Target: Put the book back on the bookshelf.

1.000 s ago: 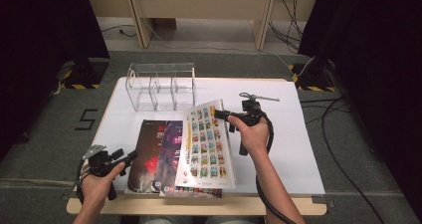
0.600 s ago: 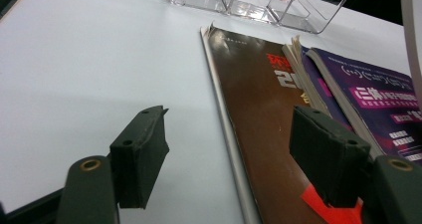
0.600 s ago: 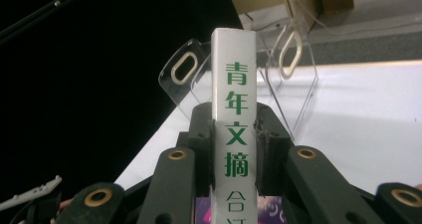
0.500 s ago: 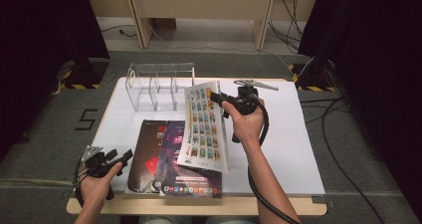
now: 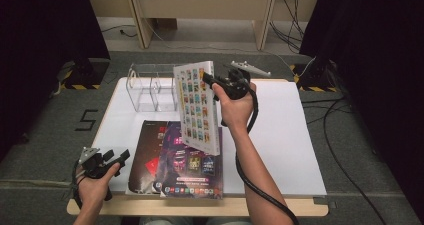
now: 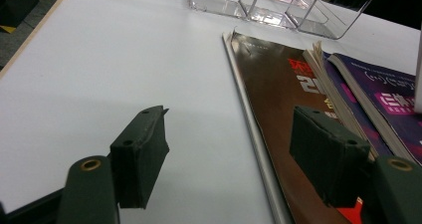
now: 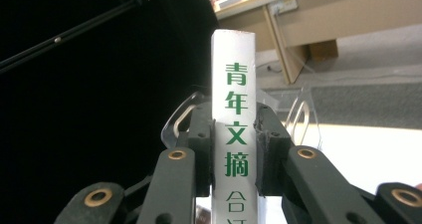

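Two tools in view. Right tool [image 5: 210, 81] pinches white-spined book with grid-patterned cover [image 5: 197, 105], held upright above white desk [image 5: 280, 125], near clear acrylic divider rack [image 5: 150, 85]. Left tool [image 5: 117, 159], jaws spread, hovers at near-left beside dark glossy magazine [image 6: 278, 109] and purple magazine [image 5: 192, 170].

The table [image 5: 280, 135] has a smooth, matt white top with a pale wood-looking edge along its near side. At its far left stands a rack [image 5: 150, 85] of clear, glossy plastic (light glints along its dividers). The dark magazine [image 6: 278, 109] lying near it has a glossy paper cover that throws back the light, and the purple magazine [image 6: 383, 99] beside it shows soft paper page edges. The lifted book [image 7: 233, 134] has a smooth white paper spine. The left gripper [image 6: 234, 159] and right gripper [image 7: 233, 149] look like matt dark plastic, with brass-coloured metal rivets.
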Action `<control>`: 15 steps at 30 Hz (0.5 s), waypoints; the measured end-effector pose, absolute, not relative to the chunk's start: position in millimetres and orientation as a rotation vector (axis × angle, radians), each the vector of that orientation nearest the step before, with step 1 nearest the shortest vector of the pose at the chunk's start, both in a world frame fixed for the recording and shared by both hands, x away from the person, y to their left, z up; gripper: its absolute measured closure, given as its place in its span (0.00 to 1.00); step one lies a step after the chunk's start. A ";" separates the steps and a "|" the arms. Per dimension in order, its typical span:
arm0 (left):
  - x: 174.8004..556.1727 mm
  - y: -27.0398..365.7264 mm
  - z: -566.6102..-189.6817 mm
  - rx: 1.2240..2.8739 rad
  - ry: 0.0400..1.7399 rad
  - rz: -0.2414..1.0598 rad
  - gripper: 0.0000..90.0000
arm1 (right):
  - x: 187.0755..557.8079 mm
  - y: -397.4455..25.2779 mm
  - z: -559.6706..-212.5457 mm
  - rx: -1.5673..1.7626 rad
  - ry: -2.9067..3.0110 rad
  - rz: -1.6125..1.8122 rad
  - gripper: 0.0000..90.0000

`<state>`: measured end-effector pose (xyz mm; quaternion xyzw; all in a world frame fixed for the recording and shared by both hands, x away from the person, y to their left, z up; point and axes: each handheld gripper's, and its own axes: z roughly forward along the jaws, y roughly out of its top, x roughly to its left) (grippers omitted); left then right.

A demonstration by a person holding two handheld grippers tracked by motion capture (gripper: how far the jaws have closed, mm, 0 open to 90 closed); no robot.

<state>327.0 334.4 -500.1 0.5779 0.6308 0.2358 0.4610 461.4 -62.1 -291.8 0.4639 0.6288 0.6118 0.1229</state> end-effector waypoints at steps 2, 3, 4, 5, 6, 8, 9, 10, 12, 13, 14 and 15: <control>327.0 334.3 -501.2 1.423 1.555 0.577 0.34 | 464.5 -60.0 -290.4 1.365 1.818 1.784 0.82; 327.1 334.1 -501.4 1.423 1.555 0.576 0.33 | 466.3 -59.3 -290.0 1.371 1.814 1.787 0.82; 327.2 334.0 -501.6 1.424 1.556 0.576 0.33 | 468.0 -58.7 -289.4 1.372 1.816 1.785 0.82; 327.2 333.8 -501.8 1.424 1.556 0.575 0.33 | 469.3 -58.0 -288.9 1.372 1.814 1.783 0.82; 327.3 333.7 -501.9 1.424 1.556 0.574 0.33 | 470.8 -57.5 -288.3 1.372 1.812 1.779 0.82; 327.4 333.3 -502.0 1.423 1.556 0.574 0.33 | 474.0 -56.5 -286.9 1.376 1.807 1.783 0.82; 327.3 333.2 -501.8 1.423 1.555 0.573 0.33 | 475.4 -55.7 -286.1 1.375 1.804 1.779 0.82; 327.3 333.2 -501.8 1.423 1.553 0.574 0.33 | 476.8 -54.8 -285.1 1.373 1.801 1.776 0.82; 327.2 333.2 -502.1 1.421 1.553 0.573 0.33 | 480.1 -52.8 -283.5 1.372 1.794 1.772 0.82; 327.1 333.2 -502.2 1.420 1.554 0.573 0.33 | 482.0 -51.8 -282.9 1.372 1.790 1.770 0.82; 327.0 333.4 -502.3 1.419 1.554 0.572 0.33 | 483.9 -50.7 -282.1 1.375 1.787 1.766 0.82; 326.9 333.8 -502.3 1.420 1.555 0.571 0.33 | 485.9 -49.6 -281.4 1.376 1.783 1.760 0.82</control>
